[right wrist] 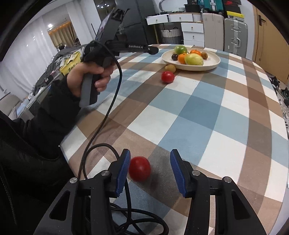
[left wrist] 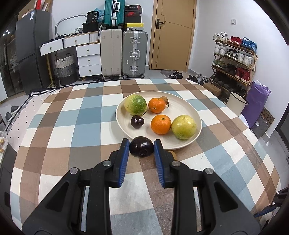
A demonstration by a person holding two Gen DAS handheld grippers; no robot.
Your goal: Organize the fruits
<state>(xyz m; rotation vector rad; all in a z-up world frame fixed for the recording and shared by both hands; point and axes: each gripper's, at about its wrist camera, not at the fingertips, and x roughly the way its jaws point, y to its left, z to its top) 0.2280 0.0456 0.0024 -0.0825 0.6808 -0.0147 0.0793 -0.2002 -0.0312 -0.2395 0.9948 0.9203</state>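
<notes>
Two grippers working: left gripper [left wrist: 141, 147] clamped on dark plum [left wrist: 141, 148], near plate [left wrist: 191, 140] rim for delivery; right gripper [right wrist: 149, 167] part-open around cherry tomato [right wrist: 139, 168], not gripping.

the black arm of the left gripper [right wrist: 152, 50] carries white lettering, "genrobot.ai". among the things piled on the drawers, a black bag [left wrist: 93, 17] shows the number "36". a stacked shoebox [left wrist: 132, 13] bears a red swoosh logo; its other print is unreadable.
</notes>
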